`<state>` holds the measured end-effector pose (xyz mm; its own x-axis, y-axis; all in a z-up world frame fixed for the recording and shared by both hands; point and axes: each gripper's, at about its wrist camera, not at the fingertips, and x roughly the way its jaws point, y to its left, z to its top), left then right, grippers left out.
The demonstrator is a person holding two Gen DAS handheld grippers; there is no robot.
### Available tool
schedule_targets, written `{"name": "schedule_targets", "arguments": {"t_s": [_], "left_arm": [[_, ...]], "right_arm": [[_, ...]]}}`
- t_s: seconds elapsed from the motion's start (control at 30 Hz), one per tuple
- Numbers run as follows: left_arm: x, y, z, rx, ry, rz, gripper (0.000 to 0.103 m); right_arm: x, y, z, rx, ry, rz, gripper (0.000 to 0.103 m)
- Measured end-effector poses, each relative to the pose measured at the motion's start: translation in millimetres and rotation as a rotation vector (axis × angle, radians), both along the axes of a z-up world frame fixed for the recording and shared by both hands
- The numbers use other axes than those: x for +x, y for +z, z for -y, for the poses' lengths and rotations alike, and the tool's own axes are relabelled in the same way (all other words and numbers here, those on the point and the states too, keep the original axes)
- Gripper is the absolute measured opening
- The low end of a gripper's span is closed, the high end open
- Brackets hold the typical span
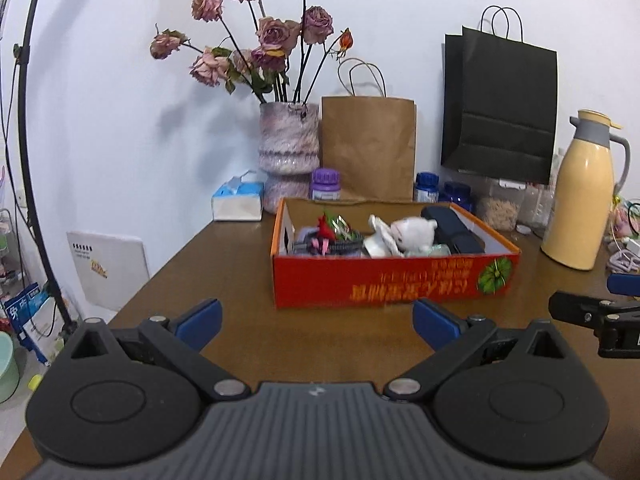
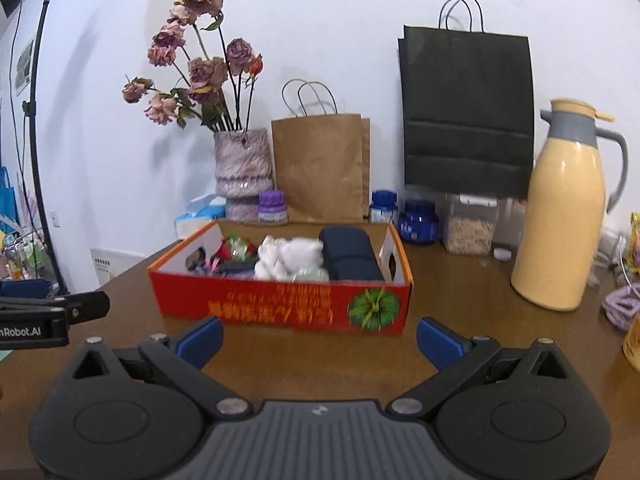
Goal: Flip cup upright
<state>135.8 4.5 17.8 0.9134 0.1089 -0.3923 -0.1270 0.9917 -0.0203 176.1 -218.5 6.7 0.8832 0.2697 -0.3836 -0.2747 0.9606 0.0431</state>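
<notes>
Nearest the lens we record the left gripper (image 1: 317, 322), its blue-padded fingers (image 1: 200, 322) spread wide with only bare brown table (image 1: 248, 248) between them. We find the right gripper (image 2: 320, 338) in the same condition: fingers parted, nothing held, hovering low over the tabletop. Each tool shows at the edge of the other's view, so we note them side by side and apart. Beyond both sets of fingers stands a red cardboard box (image 1: 394, 282), its printing upside down; it holds a white plush toy (image 1: 416, 234), a dark folded pouch (image 1: 452, 228) and small mixed items we cannot identify. Further back along the wall we log a tissue pack (image 1: 238, 200), a mottled vase (image 1: 289, 148) of dried roses (image 1: 256, 32), a brown paper bag (image 1: 368, 148), a black paper bag (image 1: 500, 108), several blue- and purple-capped jars (image 1: 326, 185) and a clear container of grain (image 2: 470, 224). A yellow thermos jug (image 2: 564, 216) stands to the right. We cannot locate the cup in either view; nothing in front of either gripper can be told as one.
</notes>
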Motion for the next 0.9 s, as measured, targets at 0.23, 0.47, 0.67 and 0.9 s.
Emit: {"name": "schedule_targets", "arguments": {"t_s": [0.23, 0.47, 0.67, 0.9], "left_arm": [[-28.0, -3.1, 7.9, 0.006, -0.023, -0.002, 0.103], [-39.7, -1.4, 12.5, 0.008, -0.036, -0.001, 0.103], [-43.2, -0.3, 13.4, 0.007, -0.037, 0.001, 0.103], [-46.0, 0.9, 14.0, 0.005, -0.039, 0.002, 0.103]], "right_arm": [[-30.9, -9.2, 4.2, 0.007, -0.004, -0.027, 0.103], [-44.0, -6.2, 4.2, 0.011, -0.001, -0.017, 0.103], [-48.3, -5.2, 3.3, 0.012, 0.0, -0.014, 0.103], [-50.2, -4.9, 4.1, 0.012, 0.0, -0.013, 0.103]]}}
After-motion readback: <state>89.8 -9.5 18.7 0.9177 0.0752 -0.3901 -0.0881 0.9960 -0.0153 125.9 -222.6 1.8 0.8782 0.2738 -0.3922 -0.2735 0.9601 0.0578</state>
